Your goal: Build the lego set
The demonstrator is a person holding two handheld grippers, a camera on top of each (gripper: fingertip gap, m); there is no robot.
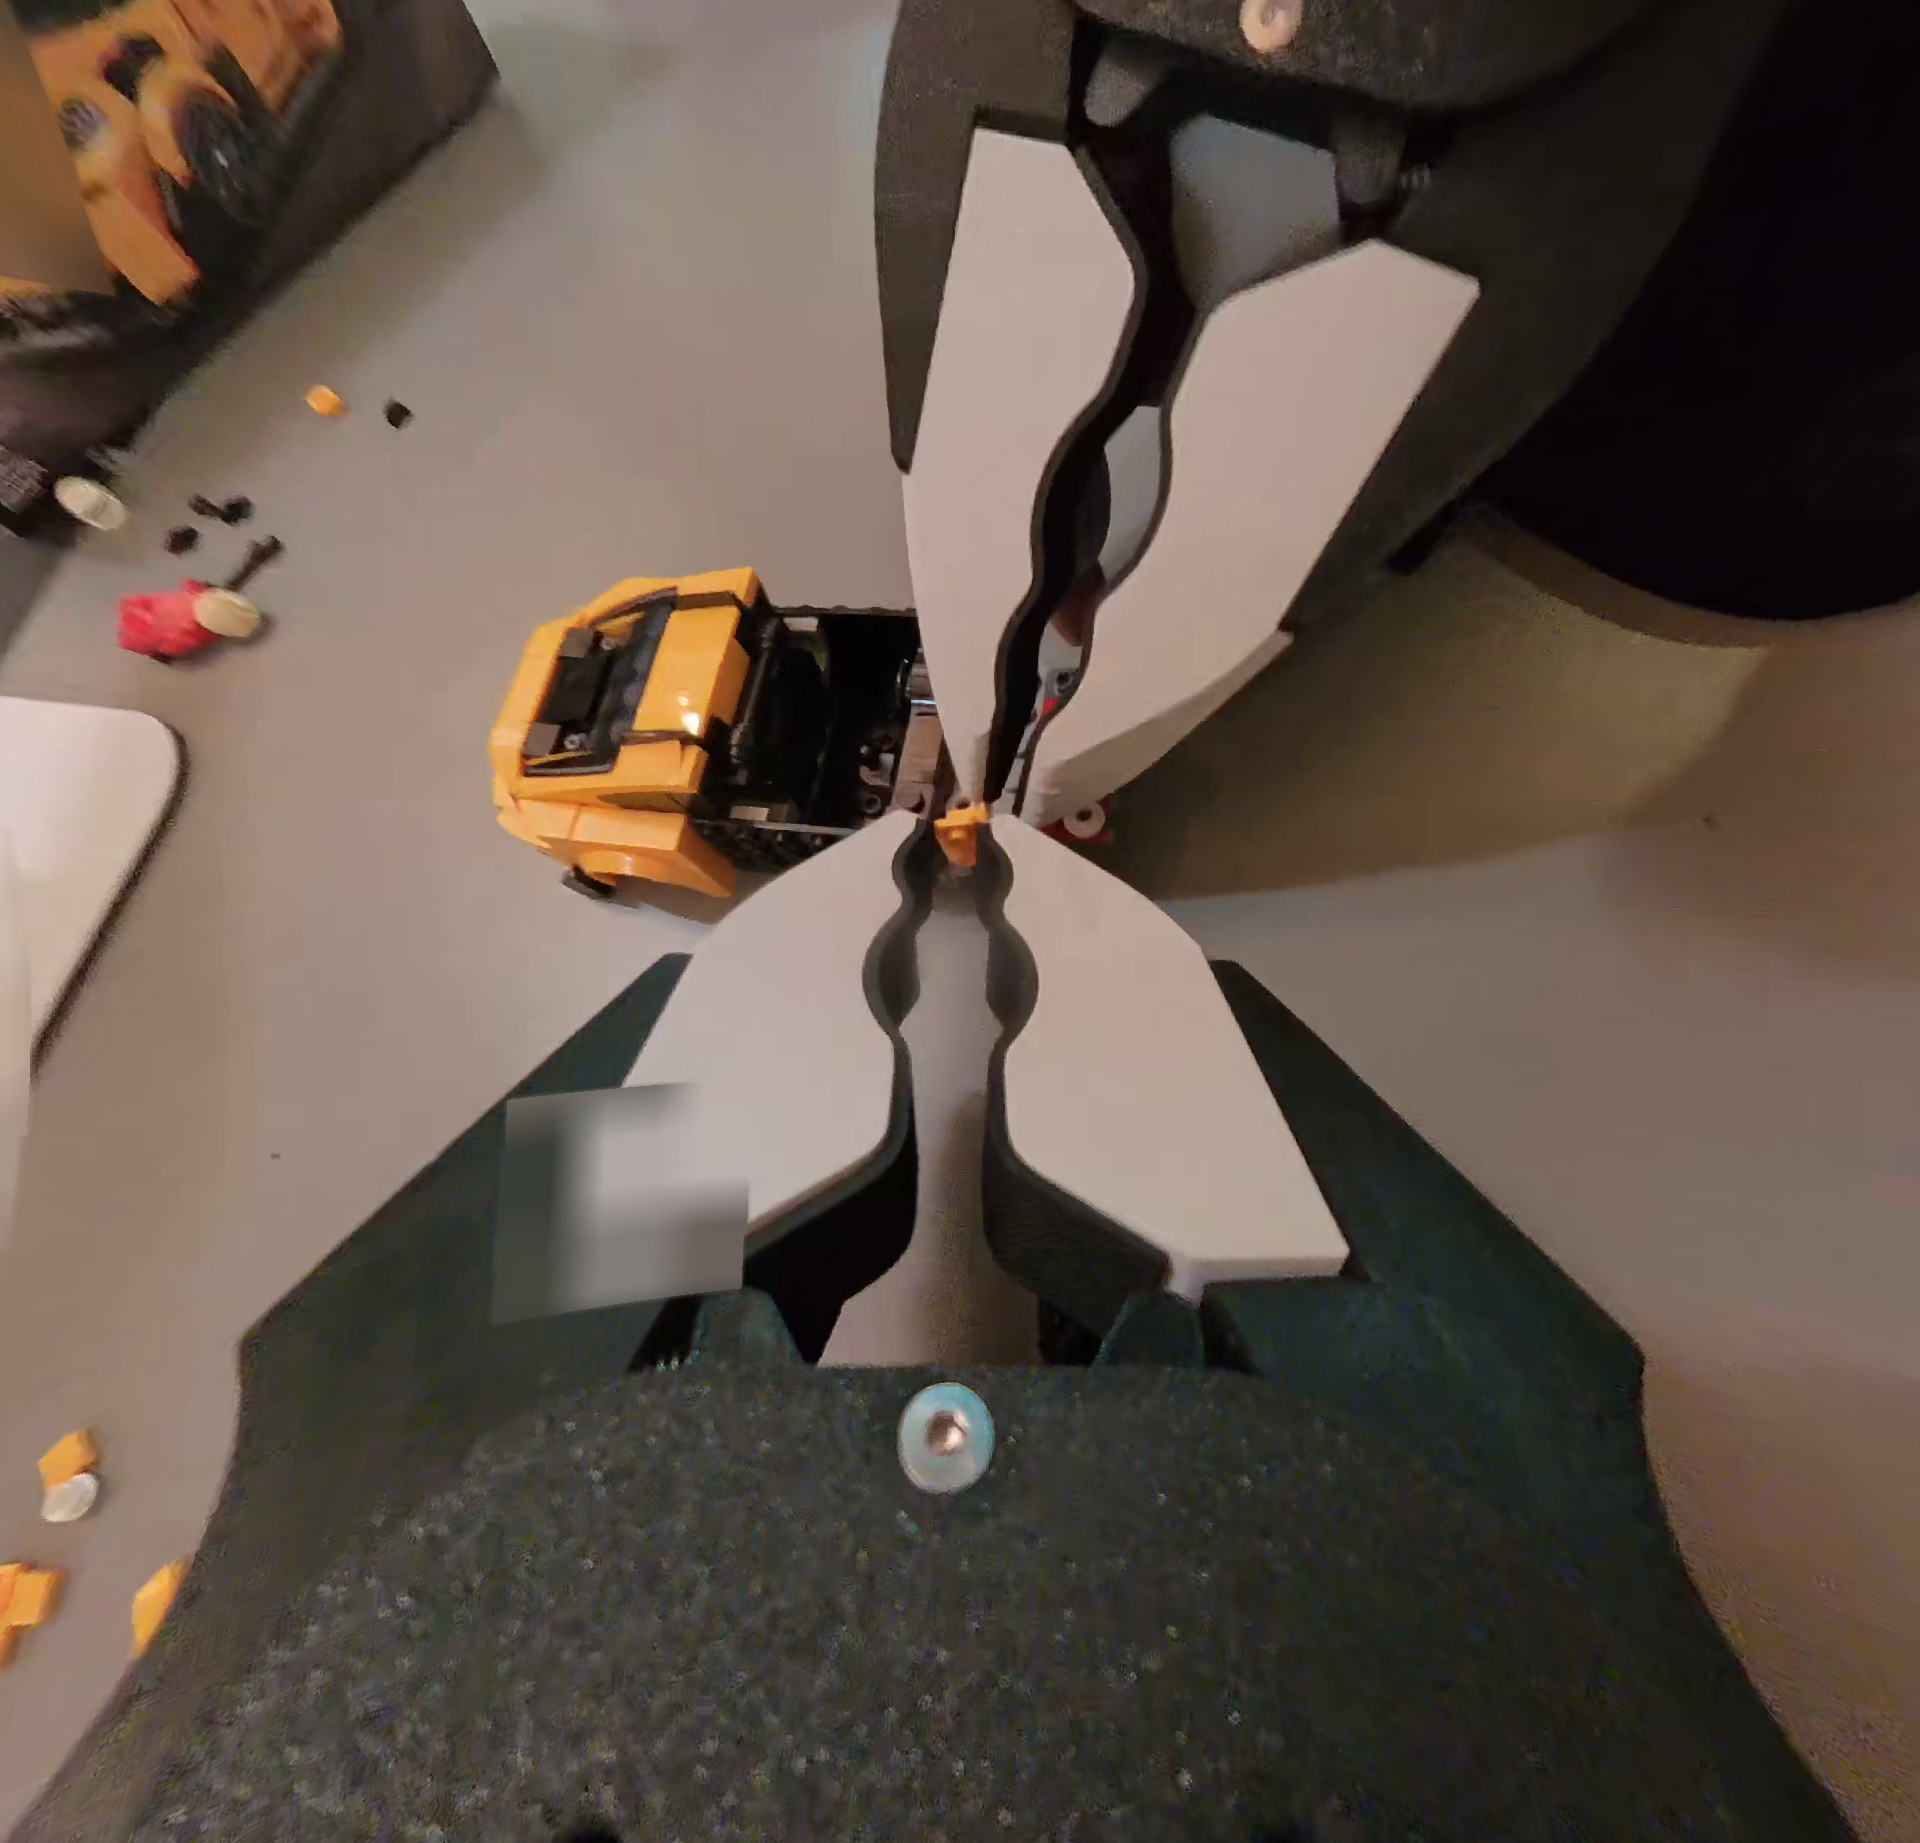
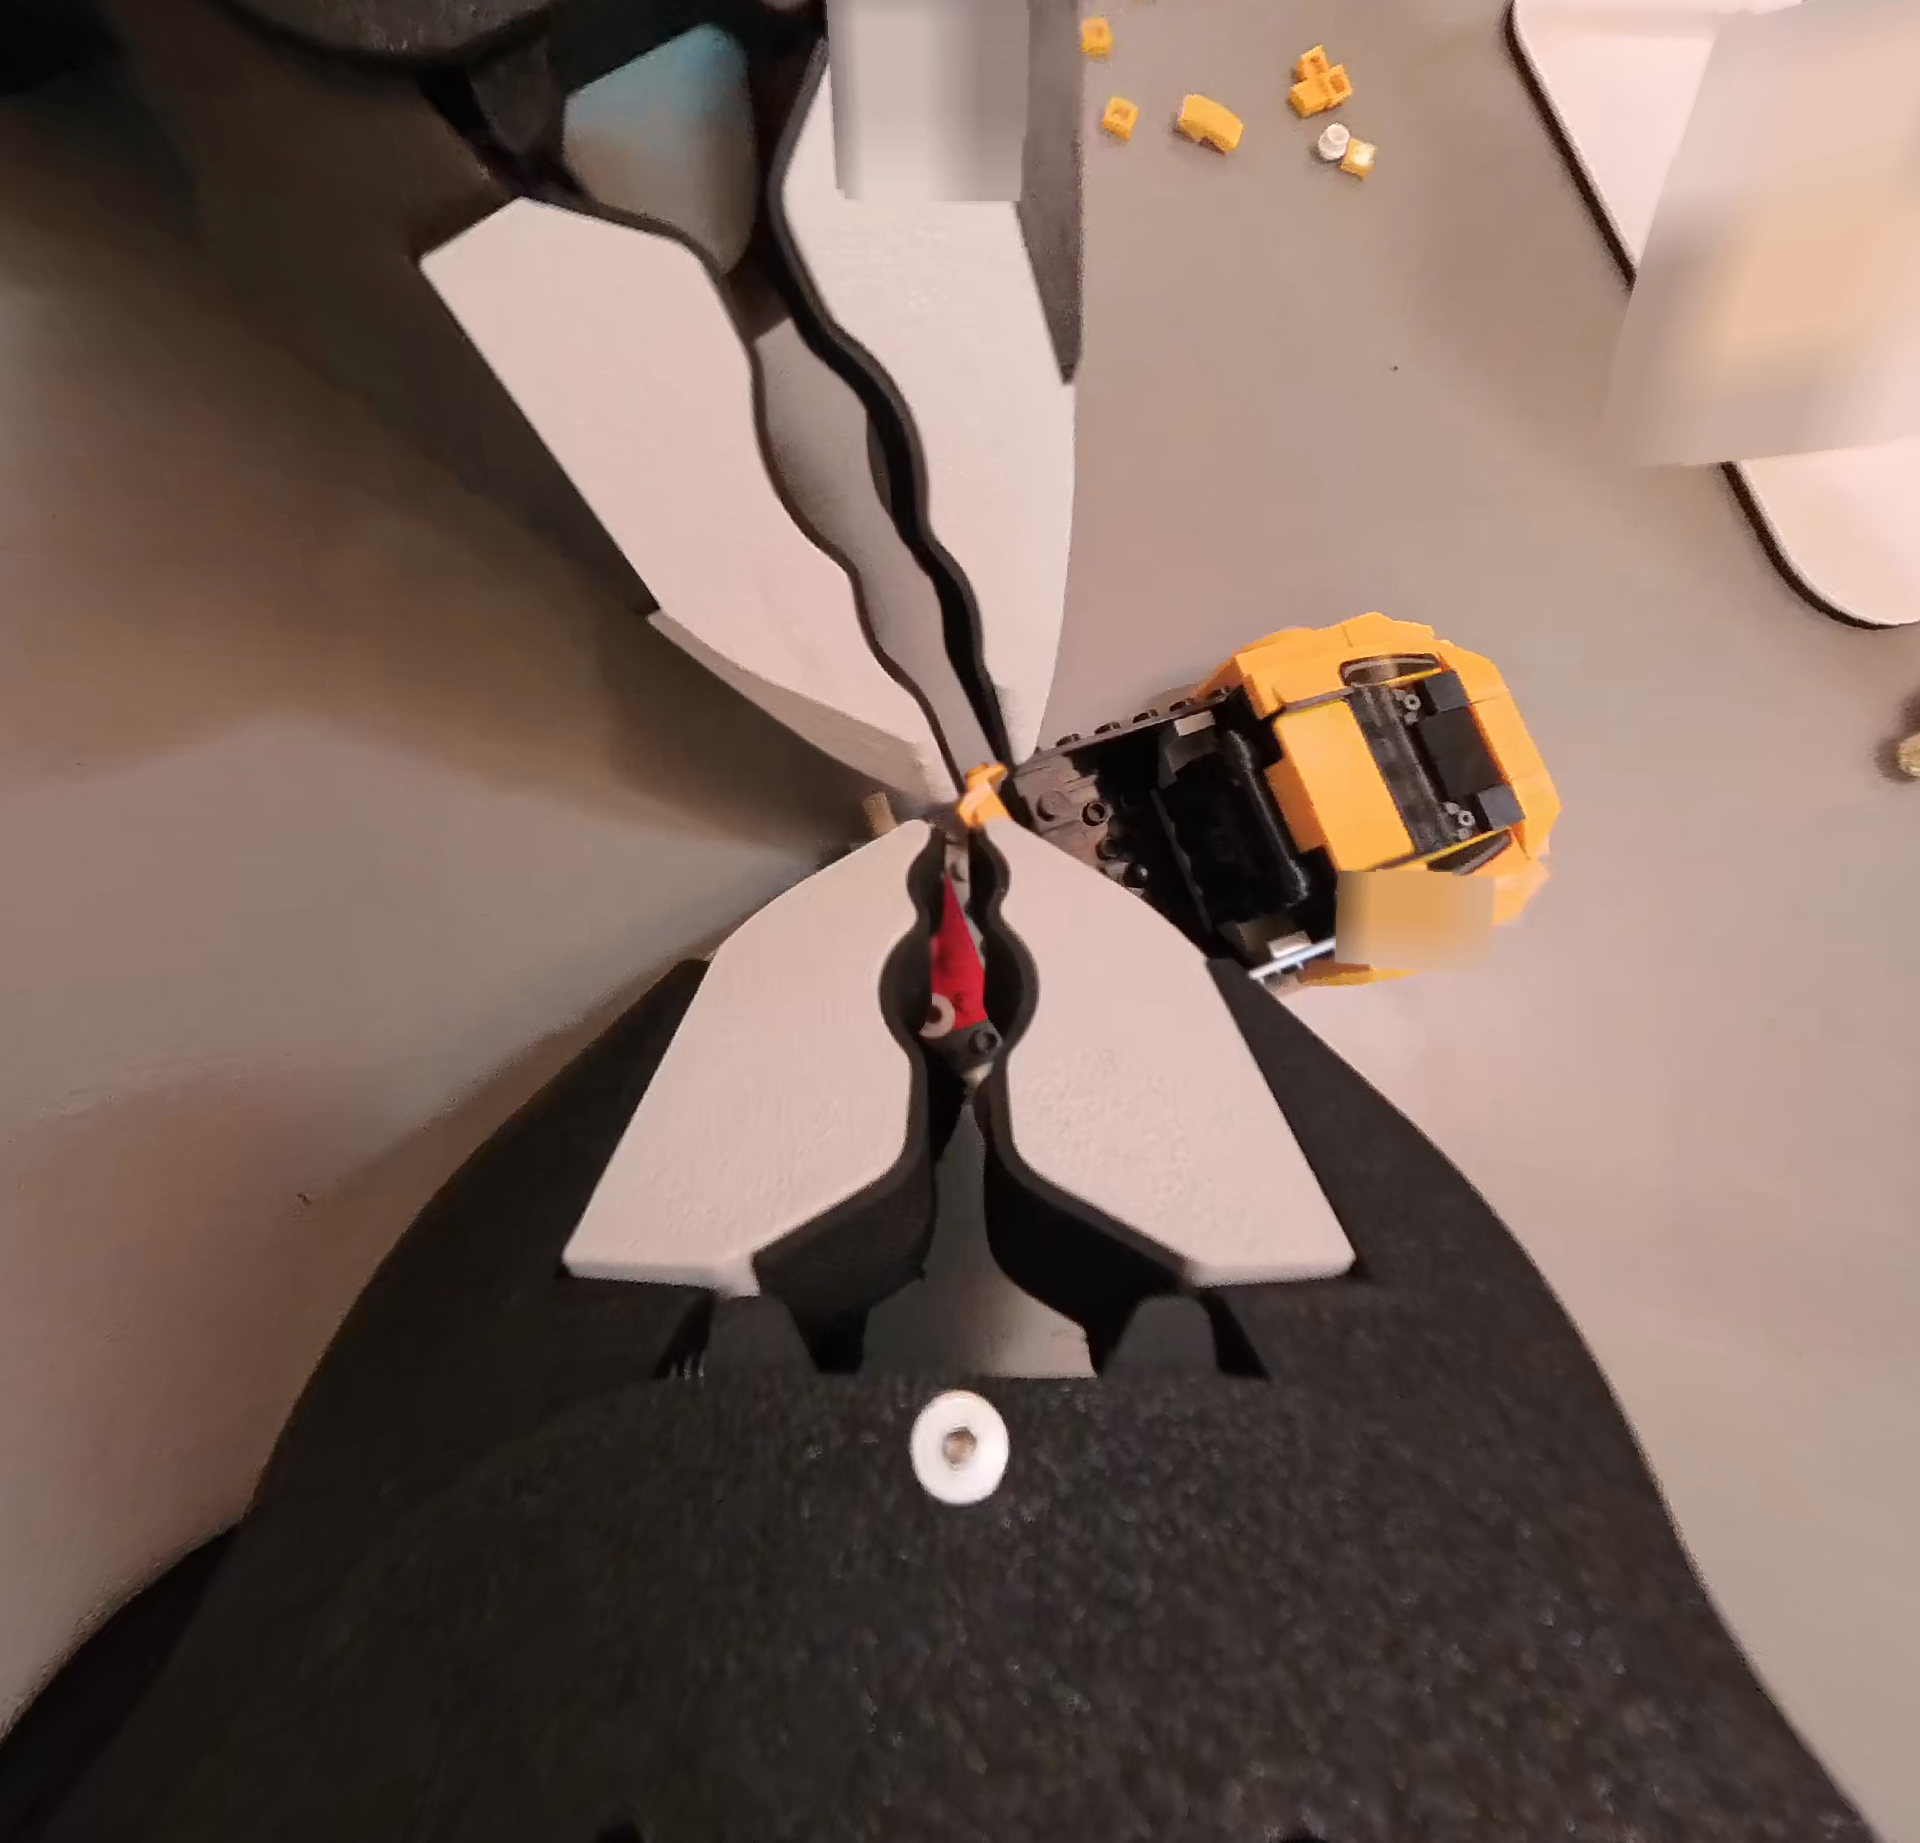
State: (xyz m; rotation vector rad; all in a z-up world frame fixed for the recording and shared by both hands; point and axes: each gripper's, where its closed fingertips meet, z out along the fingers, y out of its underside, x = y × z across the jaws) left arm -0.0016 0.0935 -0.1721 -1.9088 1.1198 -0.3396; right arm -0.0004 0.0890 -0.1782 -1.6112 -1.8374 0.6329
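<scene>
My left gripper (image 1: 956,839) is shut on a small orange brick (image 1: 958,829) held at its fingertips. It also shows in the right wrist view (image 2: 982,791), pinched in the left gripper's tips (image 2: 987,749). My right gripper (image 2: 961,839) meets it tip to tip and is shut on a thin red and black piece (image 2: 956,962) lying between its fingers. In the left wrist view the right gripper (image 1: 1006,785) comes down from above, with the red piece's end (image 1: 1086,822) beside its tip. A yellow and black brick car (image 1: 644,733) (image 2: 1351,796) stands on the grey table just behind both tips, its black rear open.
A box with a picture of a yellow car (image 1: 156,131) stands at far left. Loose bits lie near it: an orange brick (image 1: 324,401), black bits (image 1: 218,510), a red piece (image 1: 166,624). A white board (image 1: 73,837) (image 2: 1662,79) and several orange bricks (image 2: 1205,120) (image 1: 68,1455) lie nearby. Both grippers' tips are close together, under 4 cm apart. Both grippers' tips are roughly 35 centimetres from the yellow car (image 1: 156,131).
</scene>
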